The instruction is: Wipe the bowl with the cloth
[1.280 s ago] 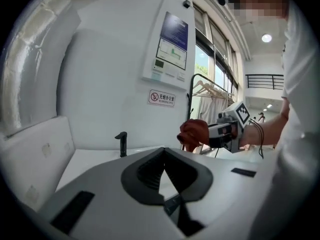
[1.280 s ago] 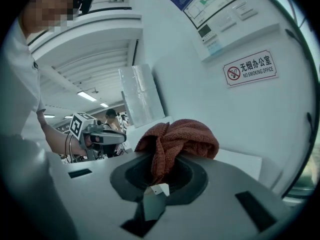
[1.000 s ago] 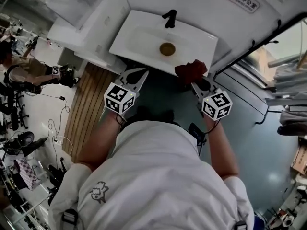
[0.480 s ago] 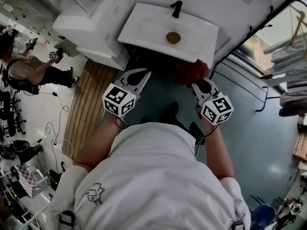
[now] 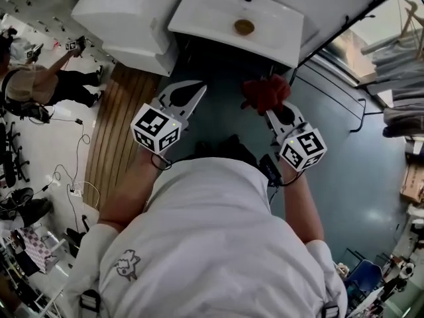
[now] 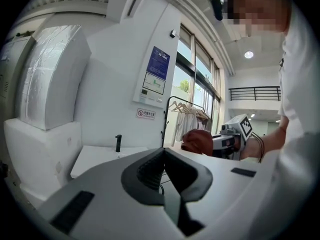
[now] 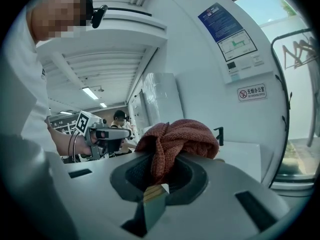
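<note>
Short of the bowl [image 5: 205,15], the right gripper [image 5: 273,111] clamped the cloth [image 5: 265,91] clear of it; the left gripper [image 5: 195,88] was closed, empty. Wiping judged not yet begun.

we take the wooden slatted strip [image 5: 121,144] in the floor as our mark. right of it lies dark blue-grey floor [image 5: 351,171]; left of it, pale floor [image 5: 50,158] strewn with cables [image 5: 74,177]. beyond its far end stands a white boxy unit [image 5: 126,18]. well to its right, a black-framed window [image 5: 361,35] admits daylight.
</note>
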{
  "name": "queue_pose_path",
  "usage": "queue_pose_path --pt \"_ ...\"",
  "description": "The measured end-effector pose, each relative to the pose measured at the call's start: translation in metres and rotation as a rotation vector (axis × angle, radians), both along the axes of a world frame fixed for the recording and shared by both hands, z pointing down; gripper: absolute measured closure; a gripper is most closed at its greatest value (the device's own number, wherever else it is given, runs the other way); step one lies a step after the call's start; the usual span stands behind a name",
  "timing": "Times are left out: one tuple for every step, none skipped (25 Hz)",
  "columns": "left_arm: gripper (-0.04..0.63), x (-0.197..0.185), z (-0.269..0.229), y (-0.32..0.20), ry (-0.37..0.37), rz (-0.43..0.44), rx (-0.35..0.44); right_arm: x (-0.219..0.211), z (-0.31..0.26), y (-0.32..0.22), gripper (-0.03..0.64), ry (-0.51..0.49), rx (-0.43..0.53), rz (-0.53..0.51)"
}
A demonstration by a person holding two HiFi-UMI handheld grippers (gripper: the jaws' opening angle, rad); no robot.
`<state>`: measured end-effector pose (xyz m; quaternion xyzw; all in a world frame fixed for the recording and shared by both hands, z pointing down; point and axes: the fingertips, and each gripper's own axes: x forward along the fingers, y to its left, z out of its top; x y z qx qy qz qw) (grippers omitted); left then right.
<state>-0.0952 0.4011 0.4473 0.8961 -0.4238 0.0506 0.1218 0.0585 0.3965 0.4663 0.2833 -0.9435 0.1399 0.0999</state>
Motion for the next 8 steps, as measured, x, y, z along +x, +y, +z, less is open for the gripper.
queue_pose_path --pt "0.581 -0.001 -0.003 0.005 -0.001 0.003 0.006 0.0 -0.002 0.006 0.563 0.001 0.002 0.002" --pt "0.581 -0.003 -0.006 0.009 -0.001 0.007 0.016 -0.001 -0.004 0.01 0.563 0.001 0.002 0.004" --pt "0.581 -0.003 -0.01 0.012 0.0 0.01 0.029 -0.001 -0.007 0.013 0.563 0.001 0.002 0.006" --pt "0.581 -0.002 -0.015 0.014 0.005 0.013 0.041 0.001 -0.009 0.015 0.563 0.003 0.0 0.007" --pt "0.581 0.002 -0.02 0.016 0.016 0.016 0.051 0.005 -0.013 0.017 0.563 0.006 -0.002 0.007" --pt "0.581 0.008 -0.026 0.019 0.029 0.019 0.061 0.009 -0.017 0.018 0.563 0.011 0.0 0.004" --pt "0.581 0.014 -0.031 0.021 0.041 0.024 0.071 0.014 -0.022 0.019 0.563 0.015 0.004 -0.001" --pt "0.581 0.021 -0.036 0.023 0.051 0.03 0.08 0.019 -0.027 0.018 0.563 0.02 0.01 -0.005"
